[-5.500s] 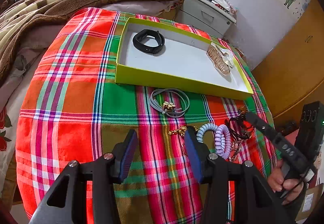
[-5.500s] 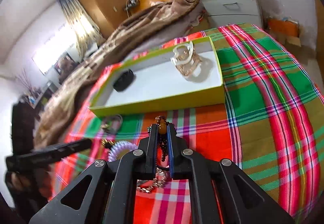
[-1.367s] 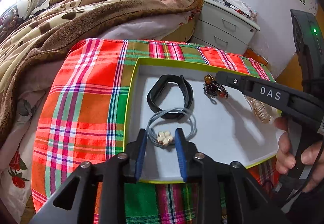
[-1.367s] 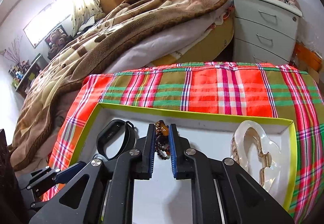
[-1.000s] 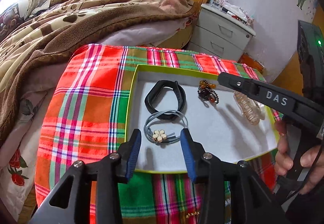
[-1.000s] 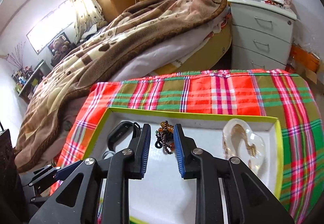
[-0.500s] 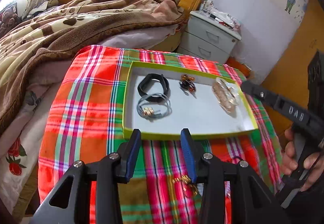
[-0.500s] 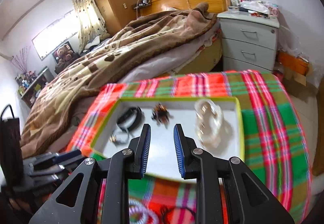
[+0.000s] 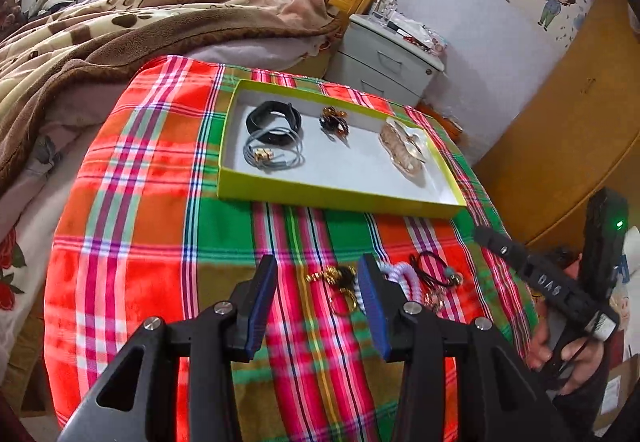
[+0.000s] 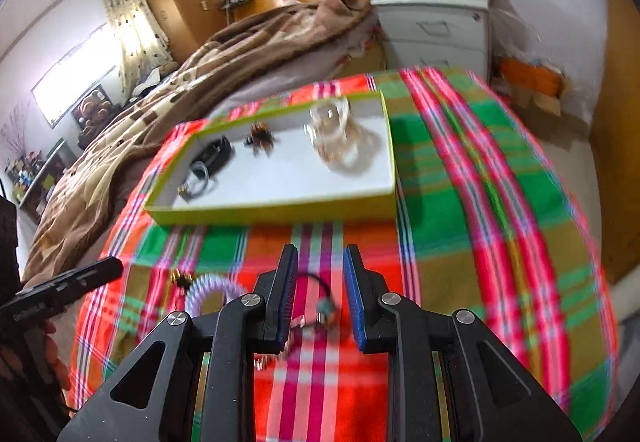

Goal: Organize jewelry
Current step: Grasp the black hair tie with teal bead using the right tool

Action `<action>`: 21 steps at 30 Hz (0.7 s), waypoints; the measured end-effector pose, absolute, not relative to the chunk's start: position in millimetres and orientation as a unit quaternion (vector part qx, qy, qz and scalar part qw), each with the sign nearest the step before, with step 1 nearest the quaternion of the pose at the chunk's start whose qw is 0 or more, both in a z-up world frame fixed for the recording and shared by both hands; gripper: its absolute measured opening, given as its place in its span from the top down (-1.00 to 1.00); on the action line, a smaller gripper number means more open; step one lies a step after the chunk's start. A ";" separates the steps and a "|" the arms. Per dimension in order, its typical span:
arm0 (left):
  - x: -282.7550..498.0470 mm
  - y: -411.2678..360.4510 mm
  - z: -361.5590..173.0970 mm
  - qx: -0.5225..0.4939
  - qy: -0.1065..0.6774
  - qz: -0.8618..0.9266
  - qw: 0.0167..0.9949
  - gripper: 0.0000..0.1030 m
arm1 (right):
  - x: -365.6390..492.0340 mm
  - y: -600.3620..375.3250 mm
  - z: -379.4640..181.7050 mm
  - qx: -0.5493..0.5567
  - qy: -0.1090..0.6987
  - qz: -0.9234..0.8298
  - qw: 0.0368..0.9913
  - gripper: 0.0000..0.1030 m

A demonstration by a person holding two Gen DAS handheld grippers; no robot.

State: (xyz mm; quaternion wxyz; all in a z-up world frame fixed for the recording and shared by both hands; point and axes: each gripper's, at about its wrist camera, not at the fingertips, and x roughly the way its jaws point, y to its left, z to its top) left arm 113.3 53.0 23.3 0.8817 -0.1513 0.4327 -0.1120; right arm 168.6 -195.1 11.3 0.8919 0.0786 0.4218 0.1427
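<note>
Both claws released, empty: left claw over gold chain, right claw over black cord (near counter's front edge). Advise: pinch single piece, lift clear of coil tie.

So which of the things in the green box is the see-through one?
The big clear hair claw at the box's right end. The black band, grey cord and dark beads are all solid-coloured.
</note>
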 end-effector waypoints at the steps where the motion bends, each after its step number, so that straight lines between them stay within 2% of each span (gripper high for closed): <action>1: 111.9 52.7 22.3 -0.150 0.435 -0.111 0.881 0.09 | 166.1 -193.9 6.4 0.079 0.426 0.140 0.890 0.53; 4: 105.8 50.3 18.9 -0.137 0.449 -0.103 0.877 -0.08 | 162.8 -192.9 -3.7 0.081 0.437 0.135 0.885 0.53; 10: 93.0 58.7 8.7 -0.173 0.466 -0.113 0.861 -0.08 | 161.8 -189.9 -14.7 0.076 0.451 0.127 0.880 0.53; 18: 87.2 72.0 0.7 -0.171 0.473 -0.083 0.861 -0.07 | 159.3 -185.5 -19.6 0.047 0.453 0.115 0.883 0.53; 21: 87.9 73.7 0.2 -0.171 0.474 -0.079 0.860 -0.07 | 156.6 -182.1 -19.7 0.024 0.448 0.107 0.887 0.63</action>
